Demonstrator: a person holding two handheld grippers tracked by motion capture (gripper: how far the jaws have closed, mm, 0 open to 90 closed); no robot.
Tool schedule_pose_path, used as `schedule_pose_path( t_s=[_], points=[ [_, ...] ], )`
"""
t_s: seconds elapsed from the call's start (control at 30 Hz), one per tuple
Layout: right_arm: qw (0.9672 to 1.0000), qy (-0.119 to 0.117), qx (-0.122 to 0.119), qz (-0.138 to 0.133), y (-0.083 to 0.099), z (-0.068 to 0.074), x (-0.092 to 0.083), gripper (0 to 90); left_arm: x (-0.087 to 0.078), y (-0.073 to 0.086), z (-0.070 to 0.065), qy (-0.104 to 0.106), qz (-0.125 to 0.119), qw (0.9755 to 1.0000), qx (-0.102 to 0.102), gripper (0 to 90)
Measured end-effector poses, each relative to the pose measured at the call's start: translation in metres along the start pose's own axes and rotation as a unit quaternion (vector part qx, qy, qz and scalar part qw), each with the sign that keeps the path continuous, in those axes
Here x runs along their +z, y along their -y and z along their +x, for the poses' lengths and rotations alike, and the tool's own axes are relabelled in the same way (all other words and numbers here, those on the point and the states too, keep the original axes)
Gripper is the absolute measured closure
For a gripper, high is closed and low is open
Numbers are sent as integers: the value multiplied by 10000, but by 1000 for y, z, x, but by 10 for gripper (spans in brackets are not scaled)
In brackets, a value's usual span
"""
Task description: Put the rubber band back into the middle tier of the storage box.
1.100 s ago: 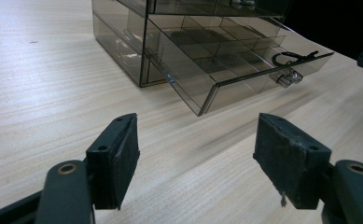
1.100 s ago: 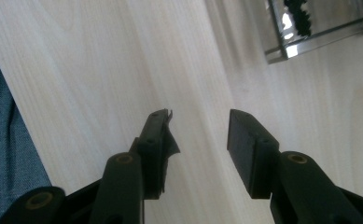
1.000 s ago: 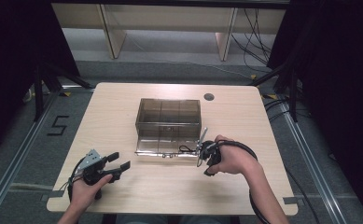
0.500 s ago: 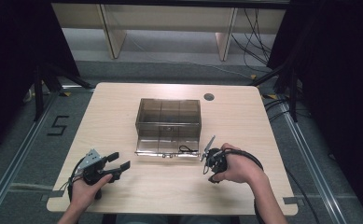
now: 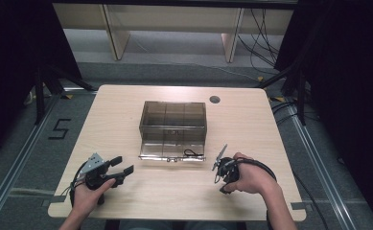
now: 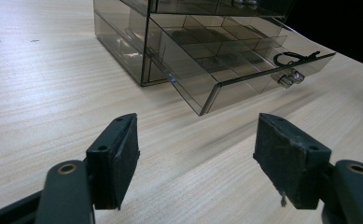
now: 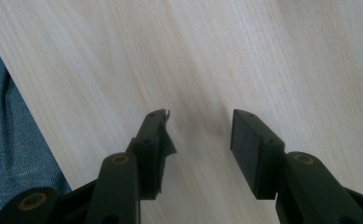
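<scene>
In the high view the right gripper (image 5: pixel 221 168) is half hidden by the hand. Its jaws have just been opening and stand wide, nothing between them, above bare table (image 7: pixel 123 56). The left gripper (image 6: pixel 195 158) gapes empty, facing the drawer box (image 6: pixel 207 51), whose drawer stands pulled out with a black cord (image 6: pixel 291 57) inside

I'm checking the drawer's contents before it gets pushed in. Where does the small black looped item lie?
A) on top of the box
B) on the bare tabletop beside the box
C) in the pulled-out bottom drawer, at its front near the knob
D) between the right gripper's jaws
C: the black looped item lies inside the open bottom drawer of the clear smoky box, just behind the front panel by the knob.
</scene>
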State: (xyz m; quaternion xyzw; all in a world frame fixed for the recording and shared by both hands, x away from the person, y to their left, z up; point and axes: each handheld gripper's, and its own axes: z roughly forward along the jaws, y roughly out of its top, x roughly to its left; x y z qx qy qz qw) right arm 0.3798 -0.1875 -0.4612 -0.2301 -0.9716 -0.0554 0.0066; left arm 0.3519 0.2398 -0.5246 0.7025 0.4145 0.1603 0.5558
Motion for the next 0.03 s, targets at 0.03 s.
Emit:
schedule_pose_path(
  t_s=[0.03],
  points=[
    [10000,-41,-67,-61,0,-1,0,563,0,0,0,6,-2,10000,3,301]
  ],
)
